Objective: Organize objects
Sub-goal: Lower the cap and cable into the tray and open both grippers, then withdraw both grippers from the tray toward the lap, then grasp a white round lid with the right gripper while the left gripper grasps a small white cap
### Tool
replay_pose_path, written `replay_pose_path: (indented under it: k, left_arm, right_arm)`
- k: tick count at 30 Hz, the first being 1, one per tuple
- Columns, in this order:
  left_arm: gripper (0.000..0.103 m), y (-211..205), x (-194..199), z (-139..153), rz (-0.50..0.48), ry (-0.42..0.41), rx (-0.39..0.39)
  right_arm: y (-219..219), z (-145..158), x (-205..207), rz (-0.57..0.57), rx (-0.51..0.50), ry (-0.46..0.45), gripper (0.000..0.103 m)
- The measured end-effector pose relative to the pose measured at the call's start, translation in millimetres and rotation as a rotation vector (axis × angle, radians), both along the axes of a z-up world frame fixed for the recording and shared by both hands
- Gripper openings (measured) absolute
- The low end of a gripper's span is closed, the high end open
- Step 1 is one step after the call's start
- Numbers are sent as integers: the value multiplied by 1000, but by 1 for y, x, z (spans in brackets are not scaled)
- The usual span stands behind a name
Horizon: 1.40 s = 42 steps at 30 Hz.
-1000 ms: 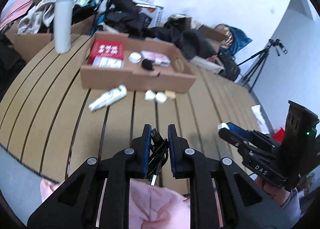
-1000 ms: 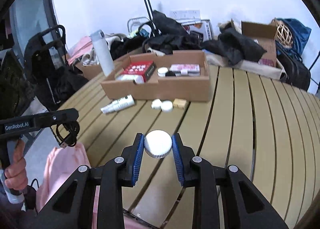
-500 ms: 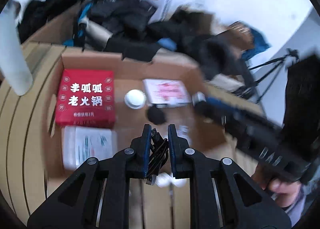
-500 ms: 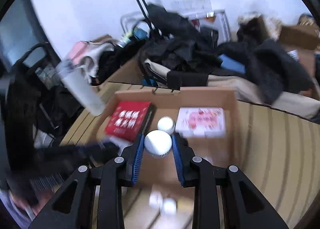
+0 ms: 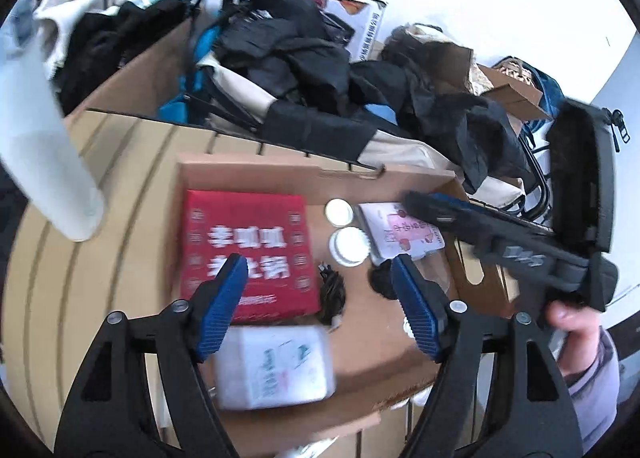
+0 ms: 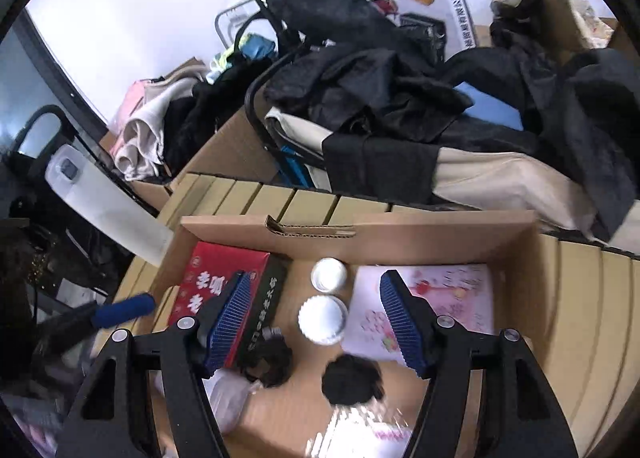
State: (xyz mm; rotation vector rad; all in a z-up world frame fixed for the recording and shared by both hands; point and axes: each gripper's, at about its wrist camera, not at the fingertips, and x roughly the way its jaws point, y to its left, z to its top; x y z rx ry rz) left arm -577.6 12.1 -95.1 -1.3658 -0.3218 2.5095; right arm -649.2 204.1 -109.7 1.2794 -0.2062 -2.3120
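both tools over the box (image 6: 400,234), which sits on the slatted counter (image 6: 280,198). left tool (image 5: 320,294) and right tool (image 6: 316,318): jaws spread wide, nothing held. cable (image 5: 332,294), a small black coil, lies on the box floor beside the red pack (image 5: 244,250); likely light and limp, best pinched across the bundle. jar (image 6: 323,318), white with a ribbed lid, stands mid-box beside a second jar (image 6: 329,275); probably rigid, light and smooth, best taken across the lid rim.
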Motion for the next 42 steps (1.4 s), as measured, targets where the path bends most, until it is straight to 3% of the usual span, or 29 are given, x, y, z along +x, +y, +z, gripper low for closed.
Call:
replay_pose_path:
  k: [8,13,17,21,23,25,27,36,42]
  left_arm:
    - [75,-7,60,73,70,69,-183]
    - [76,2,166,92,73,88,-147]
    - [91,12,278,77,69,134,-63]
    - [92,20,357,32,52,-2,22]
    - [92,25,380,12,20,-82,16]
    - [92,28,393,3,6,-94,17]
    - [92,30,392,-3,16,-119,11]
    - [92,29,385,-4,34,-71,-7]
    - [91,45,347,-4,-74,8,-17]
  right_arm:
    - [38,86,63,0,123,108,71]
    - [63,121,168,24,168,215,72]
    - [77,108,284,64,165,283,78]
    - [90,64,402,-20,189,261,79]
    - [95,44,442,-24,131,229,79]
    - [100,20,469,-8,73,155,79]
    - [101,14,476,0,90,152,79]
    - [114,14,458,-61,66,162,79]
    - [110,-7,439,-52,90,111,63]
